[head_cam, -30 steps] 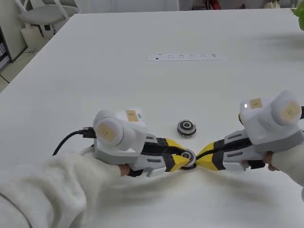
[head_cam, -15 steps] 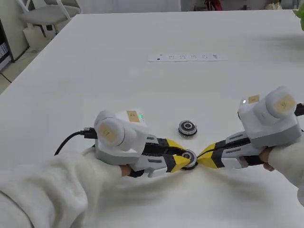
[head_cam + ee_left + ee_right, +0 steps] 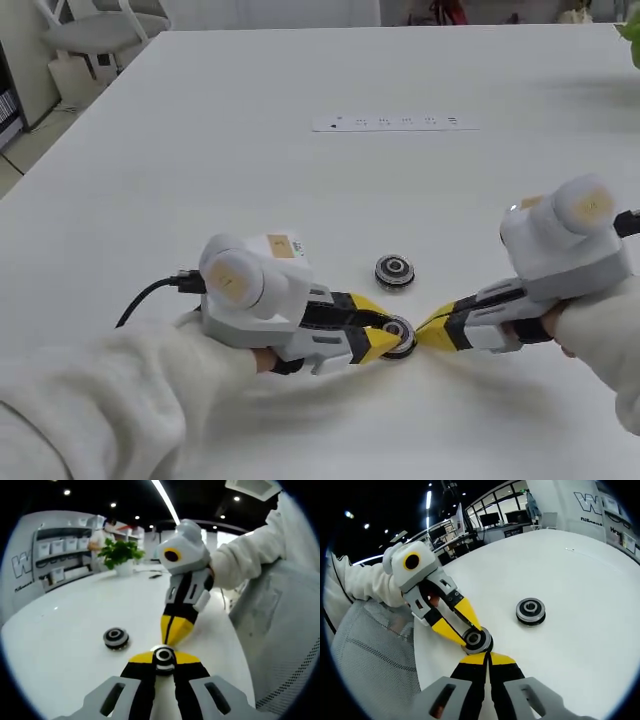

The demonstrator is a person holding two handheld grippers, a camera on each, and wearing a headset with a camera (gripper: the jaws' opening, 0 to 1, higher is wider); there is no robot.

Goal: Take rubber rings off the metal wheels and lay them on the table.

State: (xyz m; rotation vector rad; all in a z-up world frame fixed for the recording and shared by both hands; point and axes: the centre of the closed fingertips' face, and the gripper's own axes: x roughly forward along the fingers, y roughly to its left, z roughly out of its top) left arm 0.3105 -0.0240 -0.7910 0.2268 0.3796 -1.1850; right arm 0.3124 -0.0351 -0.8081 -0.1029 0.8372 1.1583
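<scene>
A small metal wheel (image 3: 399,330) with a black rubber ring lies low over the white table (image 3: 300,180), and my left gripper (image 3: 390,340) is shut on it from the left. The wheel (image 3: 164,656) sits between the yellow jaw tips in the left gripper view. My right gripper (image 3: 424,332) comes in from the right, its jaws pressed together on the near rim of the wheel (image 3: 476,640), on the rubber ring. A second wheel (image 3: 394,271) with its ring on lies flat just behind them (image 3: 530,611).
A white power strip (image 3: 395,123) lies further back on the table. A chair (image 3: 95,30) stands off the far left corner. A potted plant (image 3: 120,552) stands on the table's far side. A black cable (image 3: 150,295) trails from the left gripper.
The right gripper's body has lifted and tilted steeper while its tips stay at the wheel. The left gripper and the loose wheel have not moved.
</scene>
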